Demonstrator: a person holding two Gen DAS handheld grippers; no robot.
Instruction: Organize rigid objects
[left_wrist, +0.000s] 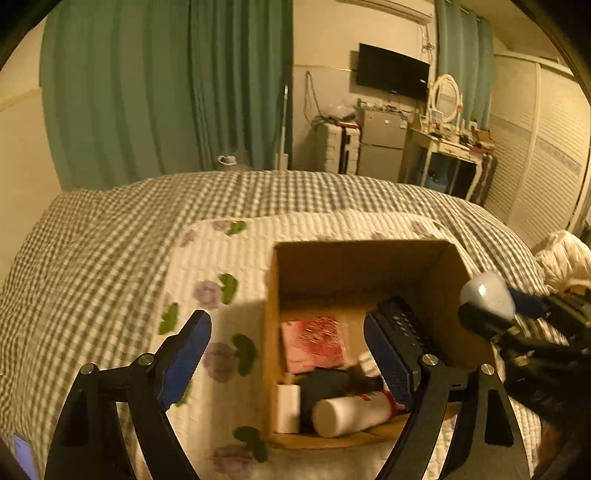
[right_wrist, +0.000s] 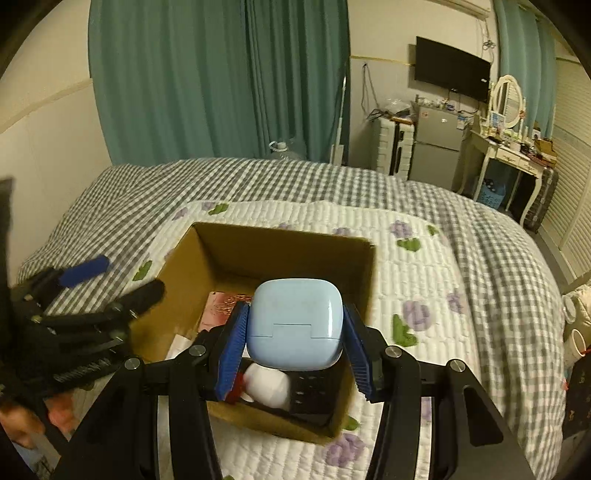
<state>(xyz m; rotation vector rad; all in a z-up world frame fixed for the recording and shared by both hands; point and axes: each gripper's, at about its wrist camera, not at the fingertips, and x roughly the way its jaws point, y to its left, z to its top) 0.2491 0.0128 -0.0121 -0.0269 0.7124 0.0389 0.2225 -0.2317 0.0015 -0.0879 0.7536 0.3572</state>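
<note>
- Bedroom setup: teal curtains (right_wrist: 221, 77) along the back wall, wall TV (right_wrist: 452, 68) and a small grey fridge (right_wrist: 436, 147) off to the right.
- Big bed with a grey gingham cover (right_wrist: 480, 229), and a white quilted floral blanket (right_wrist: 424, 280) spread on top of it.
- Open cardboard box (right_wrist: 280, 243) sits on that blanket, already holding stuff: a pink card-like thing (left_wrist: 314, 341), a black remote (left_wrist: 406, 325), a white bottle (left_wrist: 351, 411) lying on its side, plus a small white block (left_wrist: 288, 408).
- Left gripper (left_wrist: 288, 354) is empty with its jaws spread wide, one finger over the blanket and the other over the box.
- Right gripper (right_wrist: 295, 339) is clamped on a pale blue rounded case (right_wrist: 295, 323), holding it right above the box opening.
</note>
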